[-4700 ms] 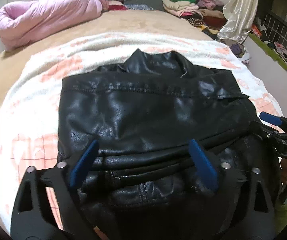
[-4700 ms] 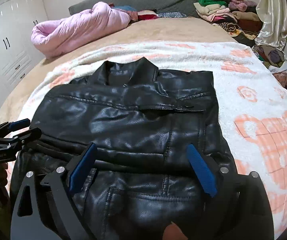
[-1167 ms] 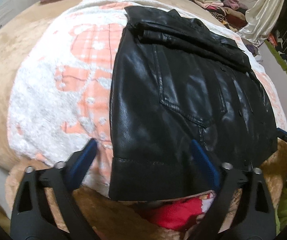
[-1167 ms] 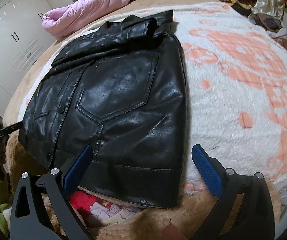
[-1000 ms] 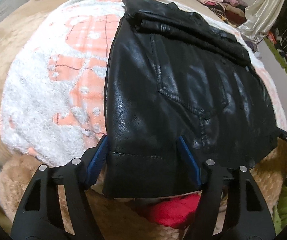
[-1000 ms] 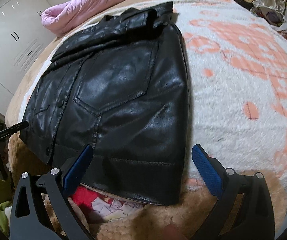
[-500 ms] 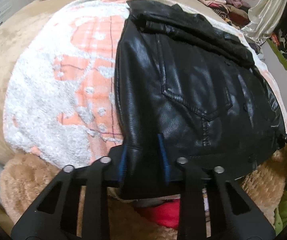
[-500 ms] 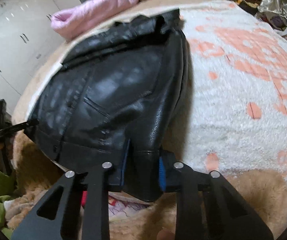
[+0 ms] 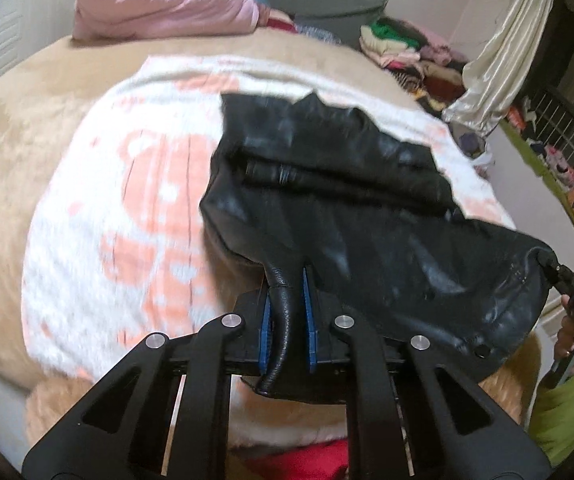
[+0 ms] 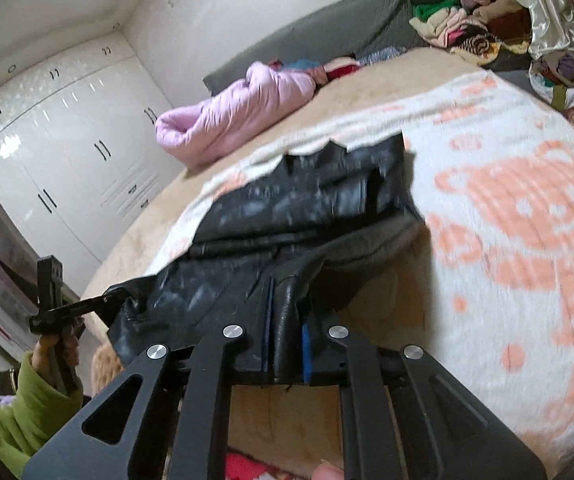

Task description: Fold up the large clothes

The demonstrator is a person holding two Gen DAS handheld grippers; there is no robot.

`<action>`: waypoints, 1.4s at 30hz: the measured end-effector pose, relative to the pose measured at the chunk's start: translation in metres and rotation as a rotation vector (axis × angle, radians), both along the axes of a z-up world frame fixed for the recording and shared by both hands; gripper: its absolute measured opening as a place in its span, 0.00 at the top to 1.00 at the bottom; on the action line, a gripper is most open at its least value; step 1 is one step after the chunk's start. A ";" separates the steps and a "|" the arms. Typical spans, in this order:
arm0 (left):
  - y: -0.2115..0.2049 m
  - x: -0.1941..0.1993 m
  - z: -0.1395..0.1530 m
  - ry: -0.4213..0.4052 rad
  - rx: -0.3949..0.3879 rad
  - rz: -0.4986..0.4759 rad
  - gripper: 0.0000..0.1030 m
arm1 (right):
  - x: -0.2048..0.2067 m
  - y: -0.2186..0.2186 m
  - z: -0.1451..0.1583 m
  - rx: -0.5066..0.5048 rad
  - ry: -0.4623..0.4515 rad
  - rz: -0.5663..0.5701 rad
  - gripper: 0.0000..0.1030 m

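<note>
Bedroom, white-and-peach fleece blanket (image 9: 99, 216) over tan bedding. My left gripper (image 9: 287, 316) and right gripper (image 10: 285, 336) are each clenched on the hem of the black leather jacket (image 9: 347, 208), lifted off the blanket. Risk: slick, heavy leather slipping free, collapsing the fold.

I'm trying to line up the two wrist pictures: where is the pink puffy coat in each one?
Left wrist view: the pink puffy coat lies at the top left, on the tan bedcover behind the black leather jacket.
Right wrist view: the pink puffy coat sits left of centre in the upper half, in front of the white wardrobe.
Shared landmark: the pile of folded clothes, at the upper right in both.
</note>
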State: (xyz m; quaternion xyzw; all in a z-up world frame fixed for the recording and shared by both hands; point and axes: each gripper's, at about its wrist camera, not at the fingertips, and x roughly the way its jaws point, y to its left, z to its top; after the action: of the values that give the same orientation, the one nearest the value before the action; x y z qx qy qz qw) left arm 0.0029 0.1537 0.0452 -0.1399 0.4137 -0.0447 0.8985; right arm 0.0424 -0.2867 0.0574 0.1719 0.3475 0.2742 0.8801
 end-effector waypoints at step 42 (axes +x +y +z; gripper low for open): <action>0.027 0.187 0.028 -0.065 -0.023 0.035 0.92 | 0.209 0.023 0.020 -0.033 0.059 -0.198 0.88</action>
State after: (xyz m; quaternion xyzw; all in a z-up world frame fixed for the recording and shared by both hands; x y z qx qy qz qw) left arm 0.1896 0.1805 0.0728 -0.1561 0.3810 -0.0381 0.9105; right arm 0.2510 -0.2642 0.0772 0.1989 0.3592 0.1751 0.8948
